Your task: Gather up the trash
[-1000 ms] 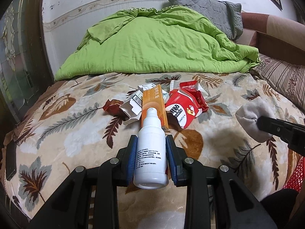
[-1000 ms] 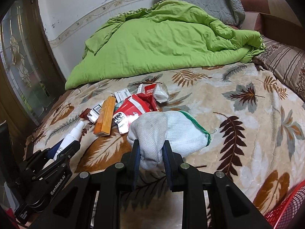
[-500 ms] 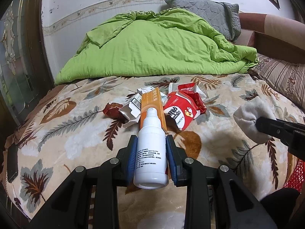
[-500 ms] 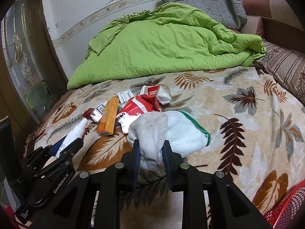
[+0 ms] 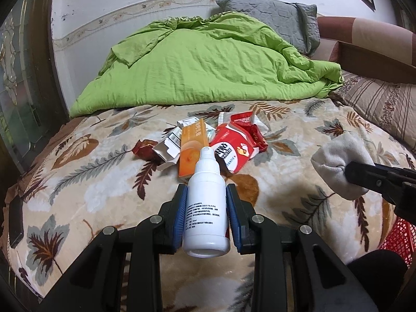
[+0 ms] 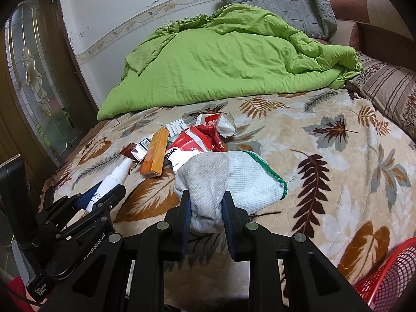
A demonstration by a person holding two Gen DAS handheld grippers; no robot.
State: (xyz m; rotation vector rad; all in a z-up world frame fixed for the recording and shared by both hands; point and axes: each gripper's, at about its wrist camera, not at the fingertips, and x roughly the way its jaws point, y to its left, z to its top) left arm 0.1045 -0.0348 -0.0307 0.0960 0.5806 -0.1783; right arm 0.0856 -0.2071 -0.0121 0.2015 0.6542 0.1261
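Note:
My left gripper [image 5: 206,195] is shut on a white spray bottle [image 5: 206,208], nozzle pointing away, held above the leaf-patterned bed cover. My right gripper [image 6: 205,197] is shut on a grey and white work glove [image 6: 223,179] with a green cuff, which hangs over the cover. In the left wrist view the glove [image 5: 338,158] shows at the right with a black finger on it. Beyond both lies a trash pile: an orange box [image 5: 193,150], a red and white packet [image 5: 234,148], a torn white carton [image 5: 169,148] and a dark red wrapper [image 5: 144,149].
A crumpled green duvet [image 5: 208,65] covers the far half of the bed, with a grey pillow [image 5: 273,18] behind and a striped pillow [image 5: 382,104] at the right. A red mesh basket [image 6: 390,275] sits at the lower right. A glass-panelled door [image 6: 39,78] stands at the left.
Both views have shifted slightly, so the pile sits a little lower in each picture. Each gripper still holds its item the same way.

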